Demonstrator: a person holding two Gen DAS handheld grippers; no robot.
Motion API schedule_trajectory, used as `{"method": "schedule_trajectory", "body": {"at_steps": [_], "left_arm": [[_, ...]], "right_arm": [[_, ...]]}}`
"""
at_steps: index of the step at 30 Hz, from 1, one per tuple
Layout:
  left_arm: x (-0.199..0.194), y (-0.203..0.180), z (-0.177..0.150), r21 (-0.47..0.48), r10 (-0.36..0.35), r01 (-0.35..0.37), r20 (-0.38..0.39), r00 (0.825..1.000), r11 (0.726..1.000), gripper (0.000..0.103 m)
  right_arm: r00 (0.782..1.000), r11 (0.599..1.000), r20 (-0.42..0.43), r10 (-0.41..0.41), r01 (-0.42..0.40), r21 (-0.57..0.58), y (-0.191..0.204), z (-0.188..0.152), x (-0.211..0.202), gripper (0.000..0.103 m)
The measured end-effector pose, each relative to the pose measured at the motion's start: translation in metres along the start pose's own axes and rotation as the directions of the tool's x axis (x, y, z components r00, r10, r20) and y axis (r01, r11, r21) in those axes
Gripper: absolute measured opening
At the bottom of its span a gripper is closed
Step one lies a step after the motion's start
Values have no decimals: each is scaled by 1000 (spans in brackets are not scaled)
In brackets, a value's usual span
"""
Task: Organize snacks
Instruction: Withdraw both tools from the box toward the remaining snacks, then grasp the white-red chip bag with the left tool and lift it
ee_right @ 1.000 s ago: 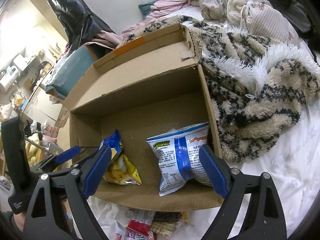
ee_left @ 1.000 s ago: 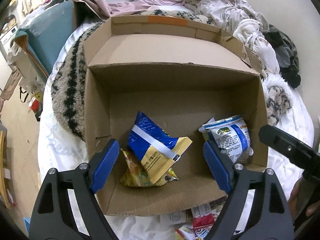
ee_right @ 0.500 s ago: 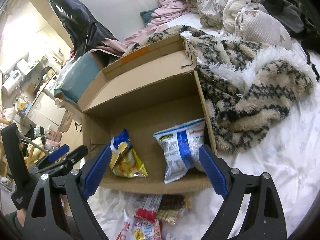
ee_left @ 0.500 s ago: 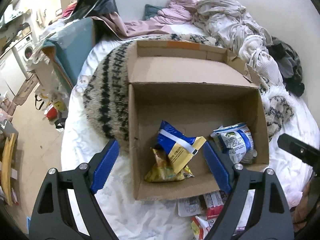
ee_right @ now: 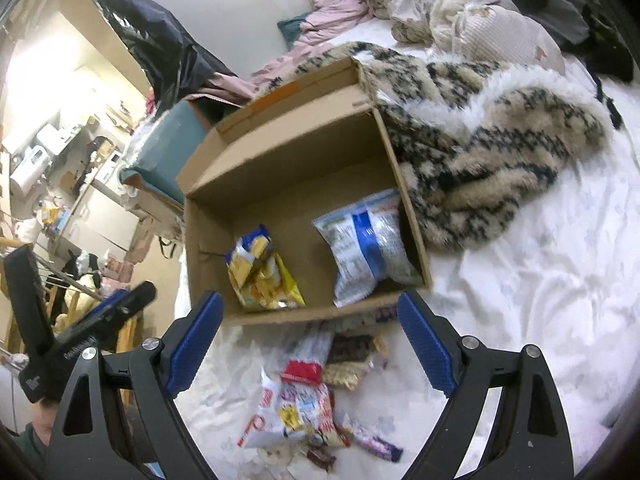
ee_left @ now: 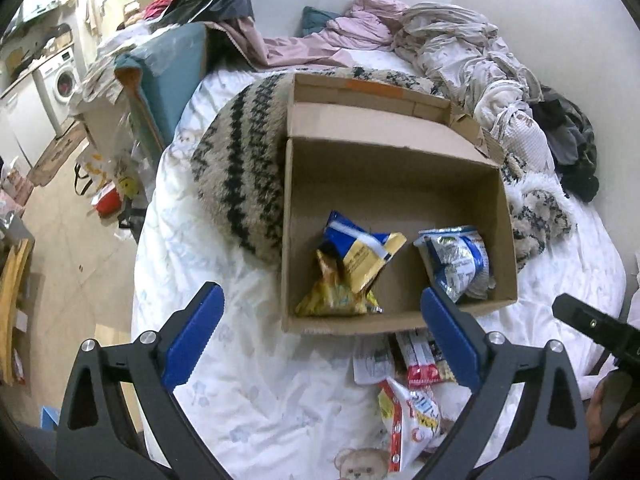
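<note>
An open cardboard box point(ee_left: 392, 184) point(ee_right: 296, 160) lies on the white bed. Inside are a blue and yellow snack bag point(ee_left: 360, 252) point(ee_right: 248, 256) over a yellow bag point(ee_left: 332, 296) point(ee_right: 276, 284), and a white and blue bag point(ee_left: 456, 260) point(ee_right: 368, 244) at the right wall. Several loose snack packets point(ee_left: 408, 392) point(ee_right: 304, 400) lie on the sheet in front of the box. My left gripper point(ee_left: 320, 336) is open and empty, above the sheet before the box. My right gripper point(ee_right: 310, 340) is open and empty above the loose packets.
A beige and black fuzzy blanket point(ee_left: 240, 176) point(ee_right: 492, 160) lies under and around the box. Heaped clothes point(ee_left: 460, 52) point(ee_right: 460, 8) lie at the back by the wall. A teal box point(ee_left: 168, 64) stands beside the bed's left edge, with floor below.
Both grippers have pulled back and up from the box. The box now looks smaller and the loose packets in front of it have come into view.
</note>
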State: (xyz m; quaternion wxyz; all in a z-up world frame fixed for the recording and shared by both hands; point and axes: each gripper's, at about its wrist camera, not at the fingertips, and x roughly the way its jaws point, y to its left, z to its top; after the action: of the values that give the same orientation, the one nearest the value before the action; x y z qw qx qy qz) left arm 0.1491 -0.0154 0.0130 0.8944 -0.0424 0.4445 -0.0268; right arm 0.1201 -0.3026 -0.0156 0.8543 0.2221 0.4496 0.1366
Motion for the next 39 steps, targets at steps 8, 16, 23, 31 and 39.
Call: {"method": "schedule_trajectory", "body": {"at_steps": [8,16,23,31,39], "left_arm": [[15,3,-30,-59,-20,14,-106,994,998,98],[65,-50,-85,0,-133,144,-377,917,990,98],[105,-87,-111,53,-131,179,-488,863,982,96],[104,-84,-114,45,-145,196,-519,843,980,37],[52,-60,-97,50,-150,196,-465,872,979,33]], "right_arm": [[998,994,-63,5,2,106,-22,-30,-5,91],[996,983,-84,-12,26,180,-35,-39,-5,91],[994,978,-105,-40,60,198,-41,-39,2,91],[994,976,-91,-56,74,206,-45,-39,-1,91],[997,979,-75,-27,42,198,-40,-37,-3,91]]}}
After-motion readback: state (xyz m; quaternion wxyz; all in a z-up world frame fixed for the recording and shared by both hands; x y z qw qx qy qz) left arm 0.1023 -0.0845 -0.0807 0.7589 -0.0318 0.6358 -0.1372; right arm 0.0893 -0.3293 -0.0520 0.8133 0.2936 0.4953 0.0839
